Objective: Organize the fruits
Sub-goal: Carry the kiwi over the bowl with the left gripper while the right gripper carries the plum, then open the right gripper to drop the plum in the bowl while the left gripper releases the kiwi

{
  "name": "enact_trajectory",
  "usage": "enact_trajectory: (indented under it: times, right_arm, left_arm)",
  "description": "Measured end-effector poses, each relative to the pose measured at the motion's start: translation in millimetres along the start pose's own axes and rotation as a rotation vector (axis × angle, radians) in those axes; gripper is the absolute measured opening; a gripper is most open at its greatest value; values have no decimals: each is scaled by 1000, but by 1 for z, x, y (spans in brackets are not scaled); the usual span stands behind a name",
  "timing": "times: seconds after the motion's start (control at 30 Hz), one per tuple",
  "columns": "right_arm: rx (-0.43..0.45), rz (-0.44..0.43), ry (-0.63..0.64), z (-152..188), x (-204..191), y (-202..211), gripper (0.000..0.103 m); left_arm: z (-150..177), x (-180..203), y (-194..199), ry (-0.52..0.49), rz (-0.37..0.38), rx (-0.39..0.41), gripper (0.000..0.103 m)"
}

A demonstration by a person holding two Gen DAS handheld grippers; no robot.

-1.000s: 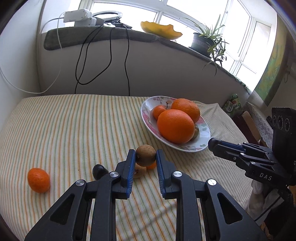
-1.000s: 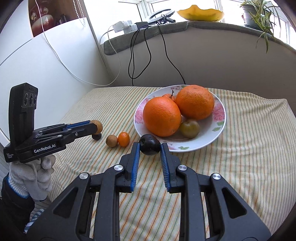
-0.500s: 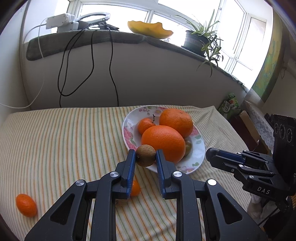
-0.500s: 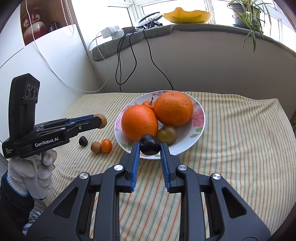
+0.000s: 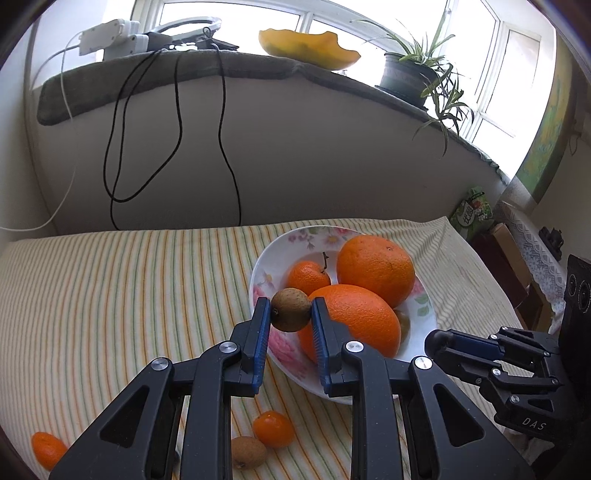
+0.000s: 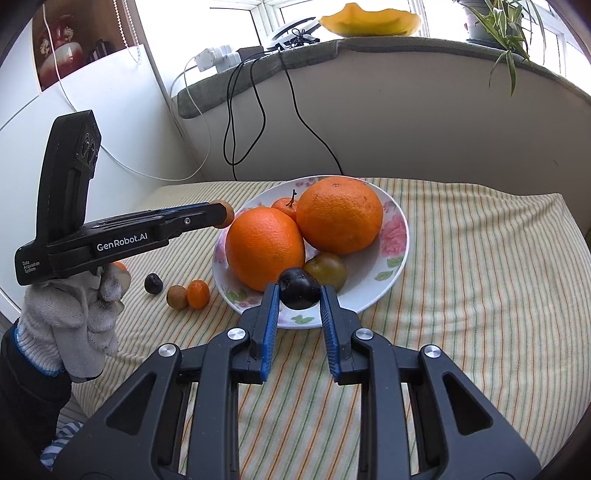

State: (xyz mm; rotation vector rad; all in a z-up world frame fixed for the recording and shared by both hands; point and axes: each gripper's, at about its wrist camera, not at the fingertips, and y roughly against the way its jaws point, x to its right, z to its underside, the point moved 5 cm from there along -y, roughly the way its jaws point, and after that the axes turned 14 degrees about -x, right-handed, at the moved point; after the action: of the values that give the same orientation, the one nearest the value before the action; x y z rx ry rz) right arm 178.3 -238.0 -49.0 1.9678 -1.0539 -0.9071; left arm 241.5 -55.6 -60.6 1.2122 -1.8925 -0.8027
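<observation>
My left gripper [image 5: 290, 312] is shut on a small brown round fruit [image 5: 291, 309], held above the near-left rim of the floral plate [image 5: 264, 275]. My right gripper [image 6: 298, 290] is shut on a dark plum-like fruit [image 6: 299, 288] above the plate's front rim [image 6: 384, 291]. The plate holds two big oranges [image 6: 339, 215] [image 6: 264, 248], a small stemmed mandarin [image 6: 284, 205] and a greenish fruit [image 6: 327, 269]. On the striped cloth lie a small orange fruit [image 6: 198, 293], a brown fruit [image 6: 177, 296] and a dark fruit [image 6: 153, 283].
A further small orange fruit [image 5: 47, 448] lies at the cloth's near-left edge. Behind the table a sill carries a power strip [image 5: 110, 35], hanging cables [image 5: 177, 122], a yellow dish [image 5: 308, 46] and a potted plant [image 5: 413, 74]. A gloved hand [image 6: 70, 325] holds the left gripper.
My left gripper has carried the brown fruit rightwards from over the cloth to the plate's rim. My right gripper has come a little closer to the plate with the dark fruit.
</observation>
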Motion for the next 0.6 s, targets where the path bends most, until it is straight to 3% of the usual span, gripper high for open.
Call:
enact_trajectory:
  times: [0.53, 0.6]
  right_arm:
    - [-7, 5, 21, -2, -3, -8, 25]
    - [-5, 8, 26, -2, -3, -7, 25]
  left_arm:
    - [-7, -2, -4, 1, -17, 0, 21]
    - [-8, -2, -4, -2, -21, 1, 30]
